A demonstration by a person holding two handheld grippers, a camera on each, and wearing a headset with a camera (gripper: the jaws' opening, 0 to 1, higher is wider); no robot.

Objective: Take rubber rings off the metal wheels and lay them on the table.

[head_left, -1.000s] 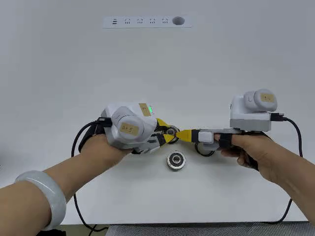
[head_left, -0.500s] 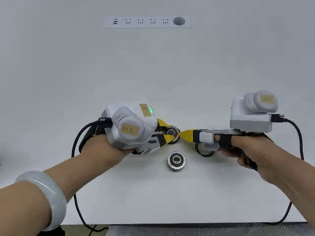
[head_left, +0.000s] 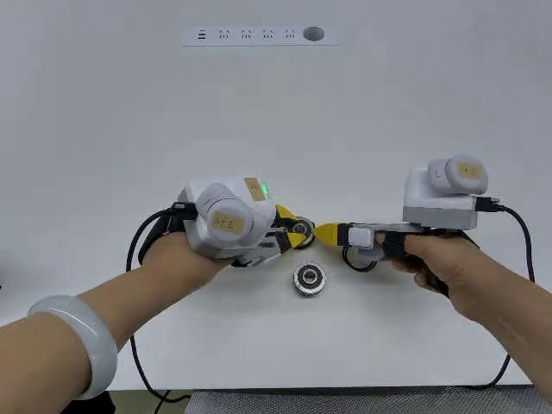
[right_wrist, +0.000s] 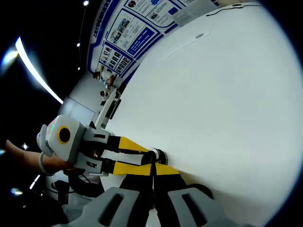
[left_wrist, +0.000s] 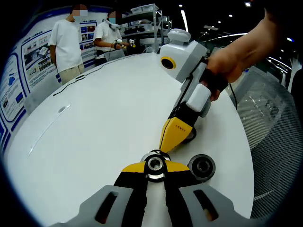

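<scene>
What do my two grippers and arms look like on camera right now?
Both the left gripper and right gripper have white housings, black jaws with yellow tips, tan labels and black cables. Forearms are bare; a pale bangle on the left wrist.

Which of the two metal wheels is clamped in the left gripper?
The wheel farther from the person, between the left gripper's yellow jaws, with the right gripper's tip at it. The other wheel lies loose on the table.

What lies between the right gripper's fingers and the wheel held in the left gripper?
Nothing: the left gripper view shows the right gripper's shut fingers meeting the rim of the wheel in the left gripper.
</scene>
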